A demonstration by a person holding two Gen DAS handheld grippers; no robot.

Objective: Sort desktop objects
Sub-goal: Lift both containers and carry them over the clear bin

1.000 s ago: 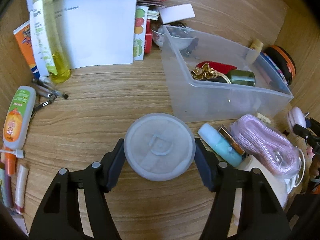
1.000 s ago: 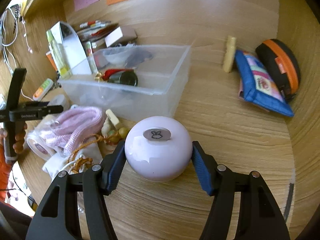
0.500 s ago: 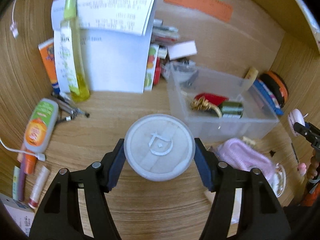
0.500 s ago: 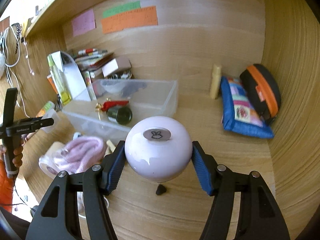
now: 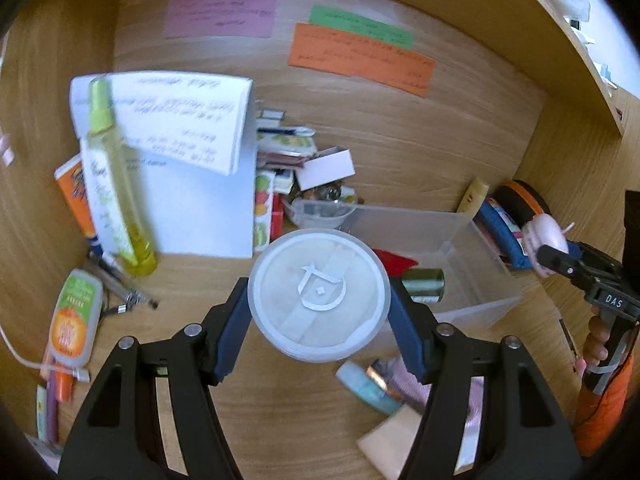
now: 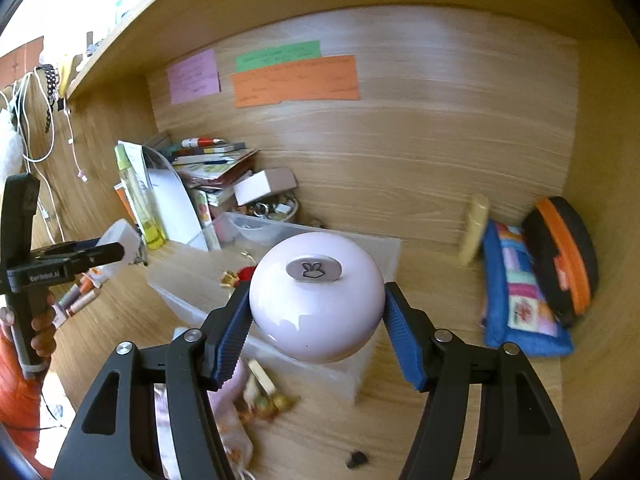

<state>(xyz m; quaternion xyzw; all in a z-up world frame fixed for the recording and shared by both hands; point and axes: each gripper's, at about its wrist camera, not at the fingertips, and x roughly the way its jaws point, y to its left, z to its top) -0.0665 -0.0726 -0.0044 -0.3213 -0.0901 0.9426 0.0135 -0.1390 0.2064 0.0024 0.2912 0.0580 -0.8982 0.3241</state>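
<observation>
My left gripper (image 5: 319, 300) is shut on a round frosted white container (image 5: 319, 294) with a raised logo, held above the desk. My right gripper (image 6: 317, 300) is shut on a round pink case (image 6: 316, 296) with a small grey bunny tab, held in the air. A clear plastic bin (image 5: 472, 248) stands behind the left gripper with a red item and a dark green tube (image 5: 424, 284) inside. In the right wrist view the bin (image 6: 192, 280) lies below and behind the pink case. The right gripper with the pink case shows at the right of the left wrist view (image 5: 548, 240).
A yellow spray bottle (image 5: 116, 200), white papers (image 5: 200, 160) and stacked books stand at the back left. An orange-green tube (image 5: 74, 320) and pens lie left. A blue pouch (image 6: 516, 292) and black-orange case (image 6: 560, 260) lean at right. Pink cord, a teal tube (image 5: 366, 386) lie near.
Both grippers have risen well above the desk with their objects still gripped. The views now tilt up toward the back wall and its coloured notes.
</observation>
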